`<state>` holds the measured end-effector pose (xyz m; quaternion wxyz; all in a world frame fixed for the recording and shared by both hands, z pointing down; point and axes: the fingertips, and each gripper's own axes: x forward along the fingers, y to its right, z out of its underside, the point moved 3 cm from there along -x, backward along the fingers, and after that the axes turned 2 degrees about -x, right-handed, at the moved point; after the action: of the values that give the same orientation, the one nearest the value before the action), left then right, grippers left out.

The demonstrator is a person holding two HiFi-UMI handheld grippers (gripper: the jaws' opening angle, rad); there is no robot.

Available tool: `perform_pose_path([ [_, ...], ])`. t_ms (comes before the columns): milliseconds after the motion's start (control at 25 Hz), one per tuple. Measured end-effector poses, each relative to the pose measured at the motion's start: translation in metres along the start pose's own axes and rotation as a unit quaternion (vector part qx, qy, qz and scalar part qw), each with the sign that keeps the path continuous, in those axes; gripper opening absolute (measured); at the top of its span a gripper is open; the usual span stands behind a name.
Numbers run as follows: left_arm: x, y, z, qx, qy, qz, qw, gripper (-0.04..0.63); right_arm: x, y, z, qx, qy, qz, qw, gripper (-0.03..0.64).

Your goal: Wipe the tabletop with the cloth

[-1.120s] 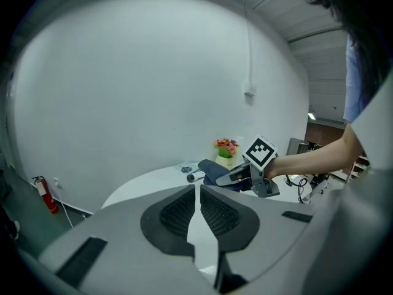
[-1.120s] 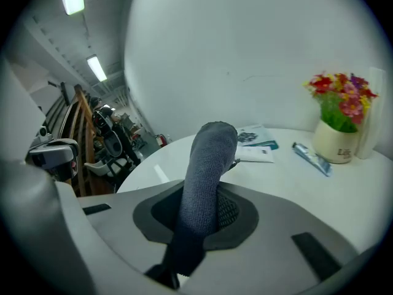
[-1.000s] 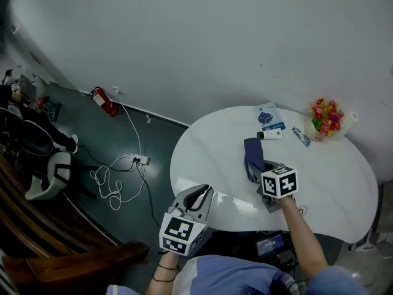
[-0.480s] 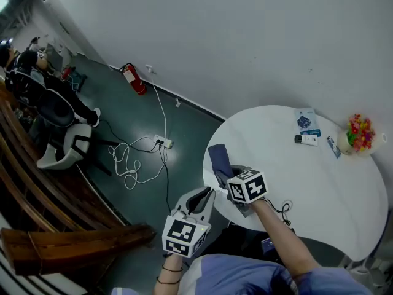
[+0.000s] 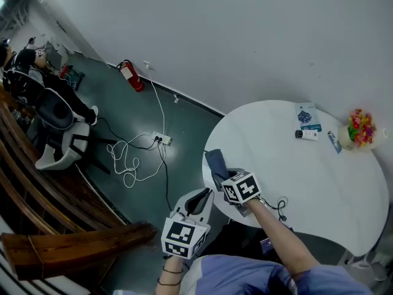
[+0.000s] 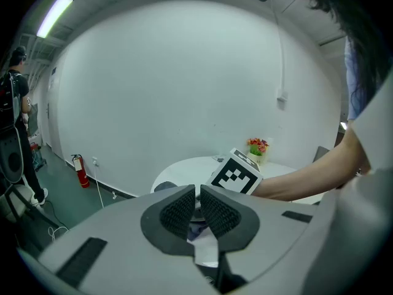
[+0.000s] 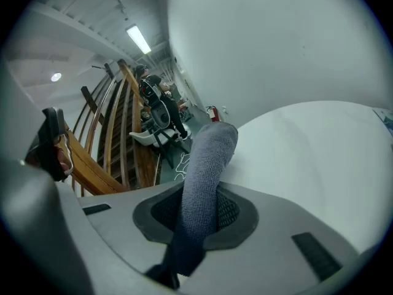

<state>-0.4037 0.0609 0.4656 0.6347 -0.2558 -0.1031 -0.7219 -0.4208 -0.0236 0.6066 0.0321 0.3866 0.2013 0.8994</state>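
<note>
The round white table spreads out ahead of the right gripper's jaws and to their right, its glossy top pale and bare around them. The left gripper hangs off the table's near edge, over the dark floor. Its jaws are closed to a thin slit with nothing between them, and the table lies ahead of them, beyond the right gripper's marker cube. The right gripper sits at the table's left edge, its jaws clamped on the cloth. The cloth is a dark grey-blue towel with a looped, nubbly weave, bunched into a thick roll. It rises from between the pads and runs straight out ahead of the jaws. From the head view its free end lies as a dark folded flap on the tabletop, right at the rim. Far ahead of the right jaws, across the table, stand a bunch of bright flowers and a blue and white booklet. A red fire extinguisher stands on the floor by the wall, well to the left of both grippers.
</note>
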Motion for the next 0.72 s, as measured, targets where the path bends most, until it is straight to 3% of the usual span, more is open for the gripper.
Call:
perform_pose_path([
  [320,0.043,0.051,-0.018,0.028,0.001,0.072,0.9970,0.020,-0.076,0.076,0.042,0.055,0.013,0.075,0.996,0.071],
  [720,0.103,0.191,-0.042,0.078,0.001,0.182,0.9802,0.020,-0.214,0.171,0.131,0.137,0.041,0.162,0.976,0.071],
])
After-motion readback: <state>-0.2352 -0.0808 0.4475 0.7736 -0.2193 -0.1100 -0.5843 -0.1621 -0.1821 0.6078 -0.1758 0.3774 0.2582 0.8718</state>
